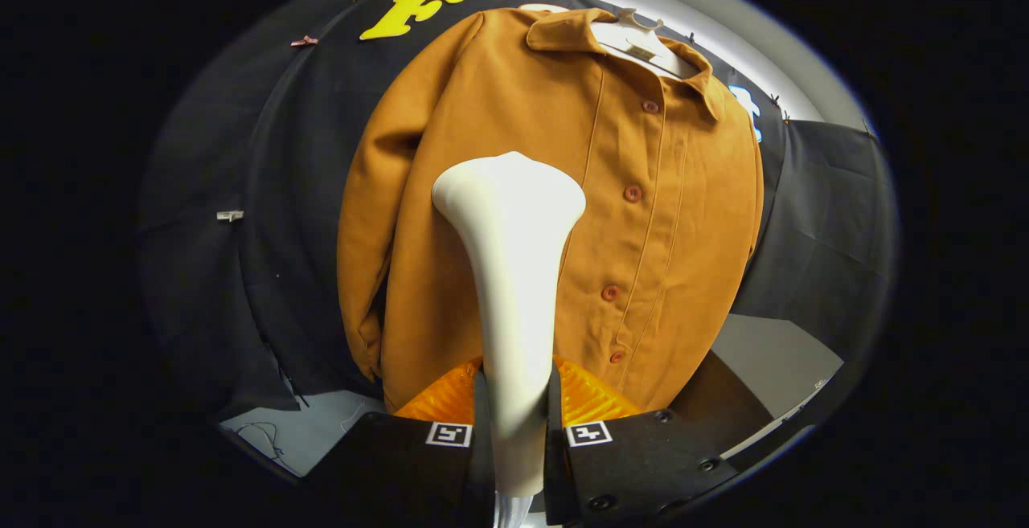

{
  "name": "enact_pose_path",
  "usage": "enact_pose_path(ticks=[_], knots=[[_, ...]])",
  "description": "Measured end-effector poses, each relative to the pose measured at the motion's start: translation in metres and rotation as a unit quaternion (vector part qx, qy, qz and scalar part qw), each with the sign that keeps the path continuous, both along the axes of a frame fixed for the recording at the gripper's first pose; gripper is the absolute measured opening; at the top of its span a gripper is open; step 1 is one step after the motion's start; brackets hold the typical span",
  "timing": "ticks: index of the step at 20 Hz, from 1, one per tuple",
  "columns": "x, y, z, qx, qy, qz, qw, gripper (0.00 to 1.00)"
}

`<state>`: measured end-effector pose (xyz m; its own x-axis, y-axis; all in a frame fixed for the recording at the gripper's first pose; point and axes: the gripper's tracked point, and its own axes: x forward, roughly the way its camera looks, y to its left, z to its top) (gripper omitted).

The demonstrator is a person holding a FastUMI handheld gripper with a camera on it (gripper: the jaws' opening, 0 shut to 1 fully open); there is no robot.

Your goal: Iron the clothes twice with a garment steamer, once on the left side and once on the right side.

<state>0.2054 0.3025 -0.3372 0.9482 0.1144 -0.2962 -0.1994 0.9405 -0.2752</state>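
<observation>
A: What do the tongs have hold of?

B: The gripper (pixel 514 399) is clamped on the handle of a smooth white plastic garment steamer (pixel 510 271), one orange ribbed finger (pixel 438 399) pressing each side. The handle rises straight ahead of them and flares into a wide head.

A: And the clothes?

B: A mustard-brown buttoned jacket with a collar (pixel 563 190) hangs on a white hanger (pixel 639 42) against the black cloth wall (pixel 265 231), just beyond the steamer head, which sits over its left front panel, beside the button row
</observation>
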Motion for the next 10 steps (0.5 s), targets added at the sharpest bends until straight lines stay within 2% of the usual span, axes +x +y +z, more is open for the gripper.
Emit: enact_pose_path(ticks=[10], knots=[[-0.017, -0.024, -0.078, -0.036, 0.060, -0.002, 0.998, 0.28]])
